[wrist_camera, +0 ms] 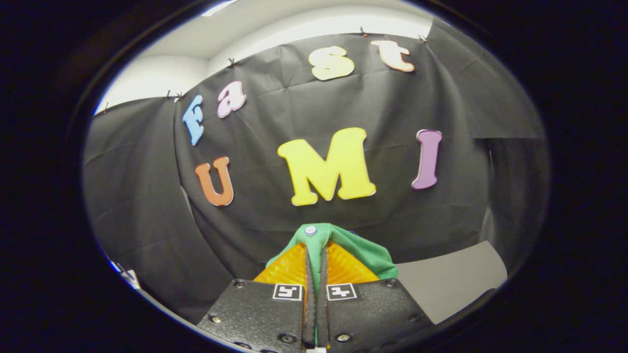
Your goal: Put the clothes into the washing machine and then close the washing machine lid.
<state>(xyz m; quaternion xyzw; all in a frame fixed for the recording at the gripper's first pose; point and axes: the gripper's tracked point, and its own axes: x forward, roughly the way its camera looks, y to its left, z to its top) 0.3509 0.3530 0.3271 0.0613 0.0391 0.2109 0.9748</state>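
A green garment (pixel 365 252) with a small pale button near its top is pinched between my two fingers and bunches up over their tips. My gripper (pixel 316 260) is shut on this cloth and held up in the air, facing the black booth wall. The fingers stand almost together with only a thin strip of green fabric between them. Part of the garment hangs to the right of the fingers.
The black cloth wall (pixel 304 211) stands close ahead and curves round to the left. A grey flat surface (pixel 451 284) lies low to the right of the fingers. A white ceiling (pixel 255 29) shows above the cloth.
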